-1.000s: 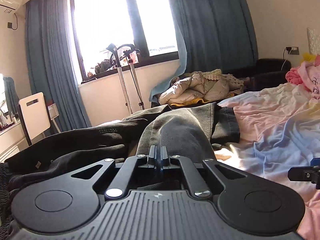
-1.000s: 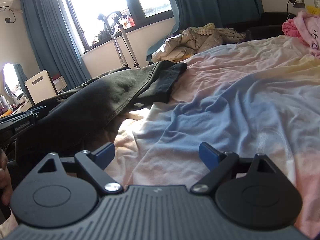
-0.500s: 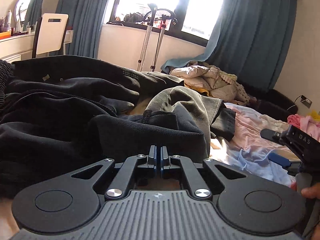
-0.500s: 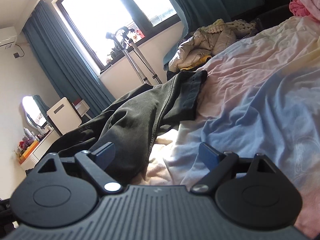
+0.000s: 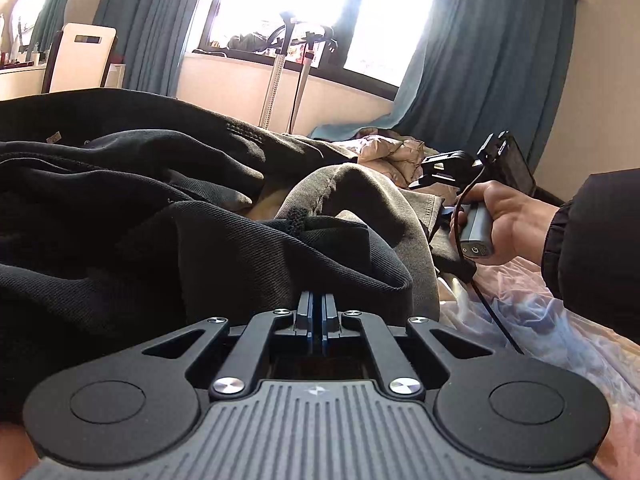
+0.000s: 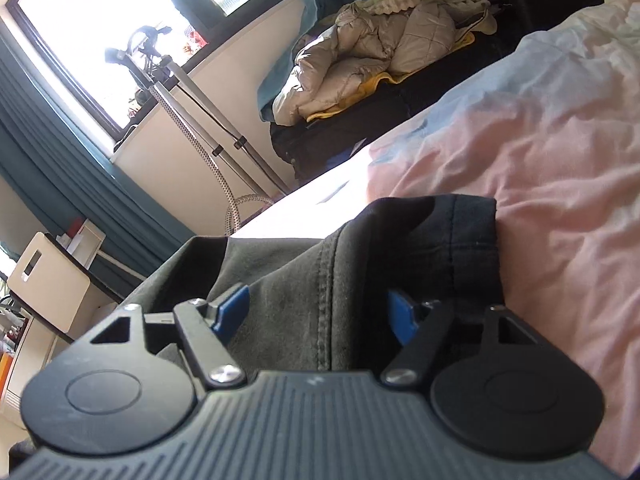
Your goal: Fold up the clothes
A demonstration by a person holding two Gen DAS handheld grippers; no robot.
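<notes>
Dark grey jeans [image 5: 352, 200] lie crumpled on the bed among black clothes [image 5: 120, 208]. My left gripper [image 5: 318, 320] is shut at the near edge of the black fabric; whether cloth sits between the fingers is hidden. My right gripper [image 6: 320, 312] is open, its blue pads on either side of the jeans leg [image 6: 320, 280] near the dark cuff [image 6: 448, 232]. In the left wrist view the right gripper [image 5: 452, 168] is held in a hand beyond the jeans.
The pastel pink and blue bedsheet [image 6: 540, 160] spreads to the right. A beige puffer jacket [image 6: 368, 48] lies on a dark sofa past the bed. A garment steamer pole [image 6: 208, 140] stands under the window. A white chair [image 5: 84, 60] is at the left.
My right gripper has moved forward over the jeans leg, which now lies between its open fingers. My left gripper stays shut and has shifted, with the black clothes closer in view.
</notes>
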